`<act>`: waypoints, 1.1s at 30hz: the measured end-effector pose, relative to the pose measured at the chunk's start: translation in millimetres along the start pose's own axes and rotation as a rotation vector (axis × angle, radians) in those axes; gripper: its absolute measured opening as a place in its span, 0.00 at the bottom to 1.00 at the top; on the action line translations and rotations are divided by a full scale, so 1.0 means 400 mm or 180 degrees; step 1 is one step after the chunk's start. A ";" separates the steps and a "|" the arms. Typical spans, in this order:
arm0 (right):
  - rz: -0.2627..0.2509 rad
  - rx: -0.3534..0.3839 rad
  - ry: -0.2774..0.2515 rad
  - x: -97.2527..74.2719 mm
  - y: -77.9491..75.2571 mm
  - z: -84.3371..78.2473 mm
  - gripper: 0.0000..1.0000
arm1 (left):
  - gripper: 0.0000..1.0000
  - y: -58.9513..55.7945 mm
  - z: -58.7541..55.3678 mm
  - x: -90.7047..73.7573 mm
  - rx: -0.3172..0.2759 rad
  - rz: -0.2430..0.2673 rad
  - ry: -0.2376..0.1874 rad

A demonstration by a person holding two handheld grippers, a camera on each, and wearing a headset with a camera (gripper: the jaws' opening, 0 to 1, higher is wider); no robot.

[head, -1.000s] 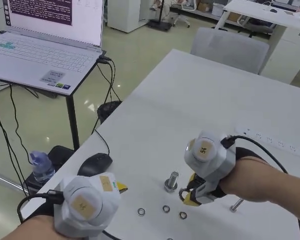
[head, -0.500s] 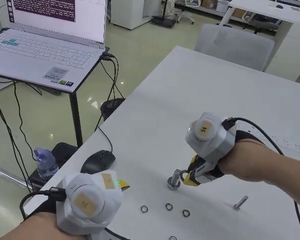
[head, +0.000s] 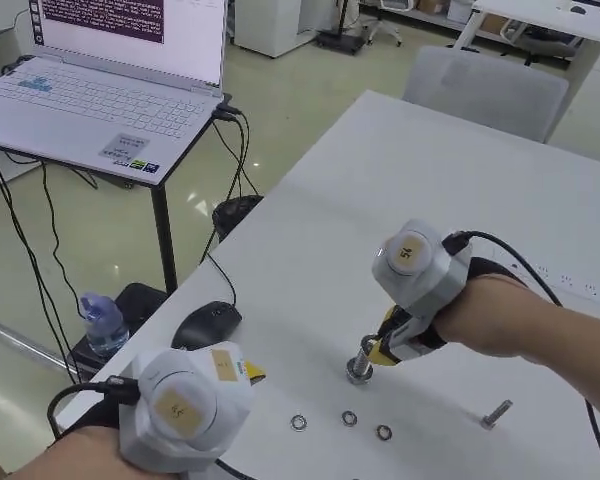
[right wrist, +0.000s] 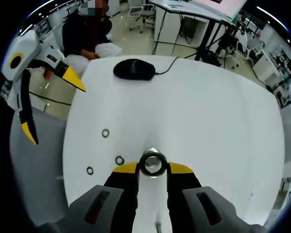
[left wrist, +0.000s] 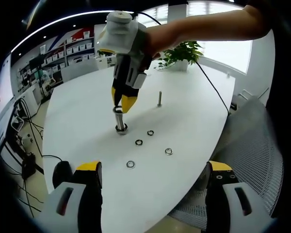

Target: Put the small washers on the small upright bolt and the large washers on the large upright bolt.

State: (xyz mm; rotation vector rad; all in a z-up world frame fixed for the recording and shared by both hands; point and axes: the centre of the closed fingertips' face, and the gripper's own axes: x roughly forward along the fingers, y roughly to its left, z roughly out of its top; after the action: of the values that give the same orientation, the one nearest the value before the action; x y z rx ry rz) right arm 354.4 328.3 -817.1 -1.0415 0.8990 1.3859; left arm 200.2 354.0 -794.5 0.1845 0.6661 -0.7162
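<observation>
1. The right gripper [head: 383, 352] is at the middle of the white table [head: 400, 170], with its yellow pads [right wrist: 127, 168] drawn in against the top of the large upright bolt [head: 360, 366]
2. In the right gripper view a round, ringed metal top sits tight between the two pads; I cannot tell whether it is the bolt's own end or a washer resting on it
3. The large upright bolt stands on its wider base, and the gripper's tips touch only its upper end, as the left gripper view shows
4. The small upright bolt [left wrist: 159, 98] stands alone to the right of the large one, well apart from it
5. Loose washers [head: 349, 418] lie flat on the table just near of the large bolt; four can be counted in the left gripper view, touching neither each other nor either bolt, and I cannot tell small ones from large
6. The left gripper [left wrist: 153, 169] hangs at the near left corner with its jaws spread wide and nothing between them
7. A black mouse [head: 207, 322] lies at the table's left edge, just beyond the left gripper
8. An open laptop [head: 100, 90] sits on a separate stand to the far left, and a grey chair [head: 485, 85] stands at the table's far side
</observation>
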 end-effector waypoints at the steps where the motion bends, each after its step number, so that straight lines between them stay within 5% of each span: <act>1: 0.0004 0.0001 0.0004 0.003 0.000 0.000 0.22 | 0.88 0.000 0.000 0.000 0.0001 0.0000 0.0001; 33: 0.0131 -0.0125 0.0227 0.109 0.007 -0.028 0.22 | 0.86 -0.003 -0.027 -0.002 -0.0105 0.0014 0.0051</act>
State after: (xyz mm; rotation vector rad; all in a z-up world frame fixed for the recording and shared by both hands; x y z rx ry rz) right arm 353.5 331.6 -862.0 -1.1138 0.9535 1.4130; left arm 193.6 357.6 -802.4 0.1614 0.6921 -0.6995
